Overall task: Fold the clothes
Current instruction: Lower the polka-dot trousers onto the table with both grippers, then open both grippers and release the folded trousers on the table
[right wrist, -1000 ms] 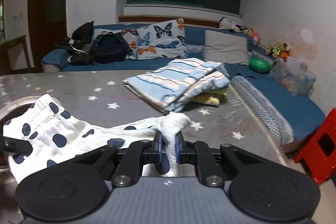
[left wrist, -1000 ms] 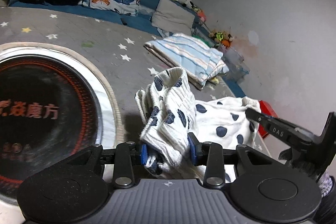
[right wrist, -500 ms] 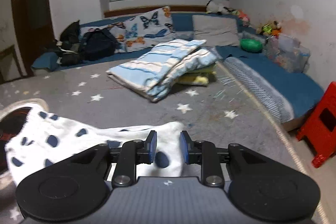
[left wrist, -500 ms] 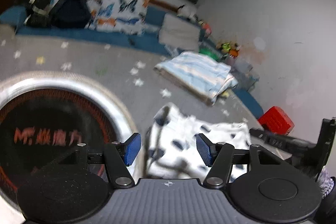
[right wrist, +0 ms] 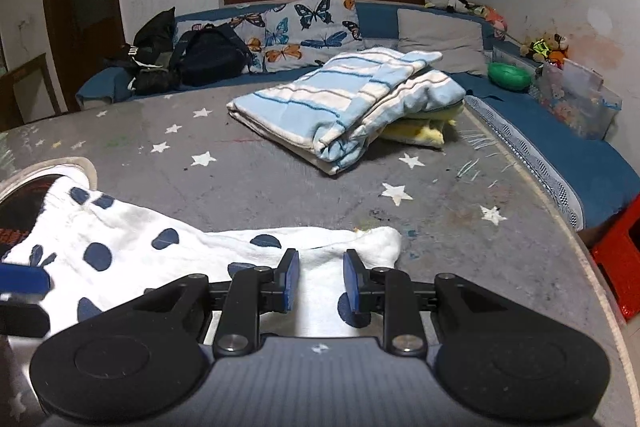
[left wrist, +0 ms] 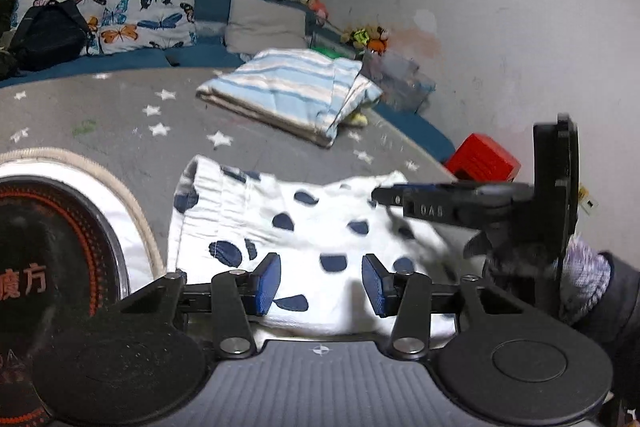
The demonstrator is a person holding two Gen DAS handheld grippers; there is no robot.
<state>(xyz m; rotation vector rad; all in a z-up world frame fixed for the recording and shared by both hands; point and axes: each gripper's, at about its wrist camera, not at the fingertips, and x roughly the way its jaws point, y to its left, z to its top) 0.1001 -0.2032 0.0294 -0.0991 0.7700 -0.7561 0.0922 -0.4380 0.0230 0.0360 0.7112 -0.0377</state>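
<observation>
Polka-dot garment (left wrist: 280,219): white ribbed knit, navy dots, laid flat on grey star-print mat (right wrist: 280,179), lower centre of both views. Left gripper (left wrist: 321,285) released, pads having just been closing, cloth beneath untouched; right gripper (right wrist: 316,281) released, parted over hem. Red stool (left wrist: 482,157) seen whole in left view only; green ball (right wrist: 510,75) in right view only.

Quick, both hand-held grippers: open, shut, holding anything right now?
Left hand-held gripper: open, jaws just narrowed, nothing gripped; polka-dot garment lies flat below.
Right hand-held gripper: open, pads apart over the garment's corner, not pinching it.
</observation>
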